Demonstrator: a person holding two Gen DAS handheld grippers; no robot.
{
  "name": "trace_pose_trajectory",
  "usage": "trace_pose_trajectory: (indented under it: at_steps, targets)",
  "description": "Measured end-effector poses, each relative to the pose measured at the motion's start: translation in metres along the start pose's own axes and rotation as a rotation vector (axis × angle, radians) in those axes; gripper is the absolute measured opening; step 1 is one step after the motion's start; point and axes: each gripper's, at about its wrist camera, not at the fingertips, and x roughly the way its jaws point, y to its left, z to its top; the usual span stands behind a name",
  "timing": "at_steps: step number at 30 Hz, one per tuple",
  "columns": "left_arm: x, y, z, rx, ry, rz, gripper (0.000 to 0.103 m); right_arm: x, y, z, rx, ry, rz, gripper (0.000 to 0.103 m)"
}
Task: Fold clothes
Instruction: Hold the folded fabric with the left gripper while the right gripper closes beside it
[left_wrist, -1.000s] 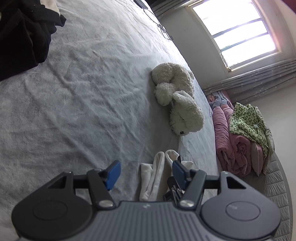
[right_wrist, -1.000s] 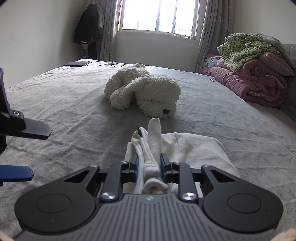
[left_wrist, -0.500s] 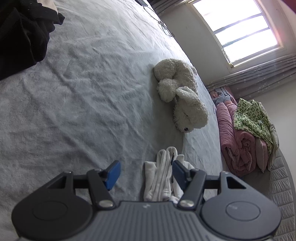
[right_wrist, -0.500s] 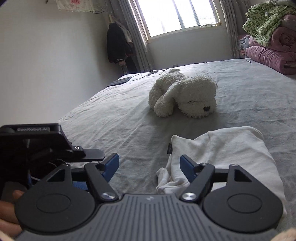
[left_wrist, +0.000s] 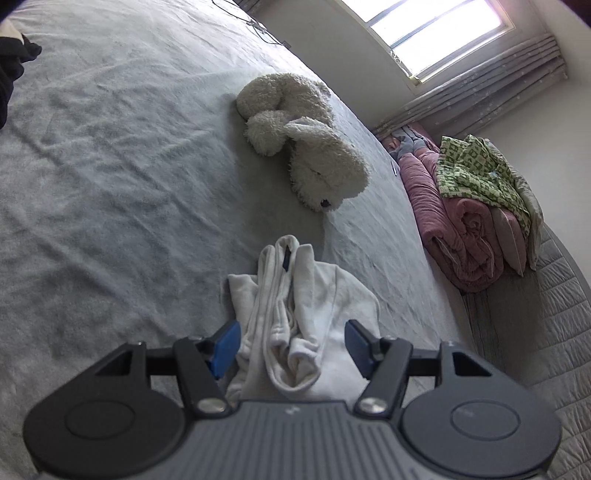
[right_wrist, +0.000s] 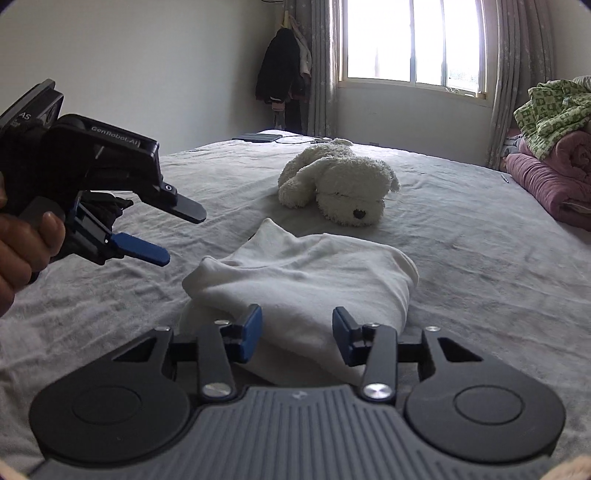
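Soft, limp folded white cotton garment (right_wrist: 306, 273): you'd best grab its bunched edge. L gripper (left_wrist: 291, 345) gaped empty; R gripper (right_wrist: 297, 334) was closing, gripping nothing.

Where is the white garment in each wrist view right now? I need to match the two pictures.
Left wrist: white garment low in the centre, bunched, reaching between the left gripper's open fingers.
Right wrist: it lies centre, just beyond the right gripper, whose jaws are closing without touching it.
Shared landmark: the plush dog lies beyond the garment on the bed in both.
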Motion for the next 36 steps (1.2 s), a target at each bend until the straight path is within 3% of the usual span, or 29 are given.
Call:
trace_pose_trajectory:
  at_steps: [8,9,10,11,13,19,25,36]
  targets:
    - [0.025,-0.021,-0.019,0.151,0.028,0.062,0.062,0.013,0.014,-0.010,-0.213,0.022,-0.031,0.034]
    - [0.028,-0.021,-0.020,0.159,0.036,0.080,0.059,0.014,0.015,-0.012,-0.235,0.031,-0.034,0.034]
    - [0.031,-0.020,-0.022,0.168,0.042,0.095,0.054,0.015,0.016,-0.014,-0.256,0.039,-0.038,0.028]
    - [0.033,-0.020,-0.023,0.179,0.049,0.112,0.043,0.016,0.016,-0.016,-0.272,0.047,-0.040,0.017]
    - [0.037,-0.019,-0.025,0.205,0.058,0.139,0.033,0.017,0.012,-0.019,-0.269,0.061,-0.040,0.010]
    - [0.037,-0.018,-0.028,0.238,0.059,0.165,0.023,0.014,0.002,-0.022,-0.227,0.076,-0.016,0.006]
    - [0.039,-0.019,-0.031,0.246,0.065,0.193,0.022,0.003,-0.018,-0.001,-0.065,-0.011,-0.010,0.007]
    - [0.039,-0.018,-0.032,0.264,0.081,0.201,0.020,0.027,-0.034,-0.014,0.065,0.062,-0.009,0.007]
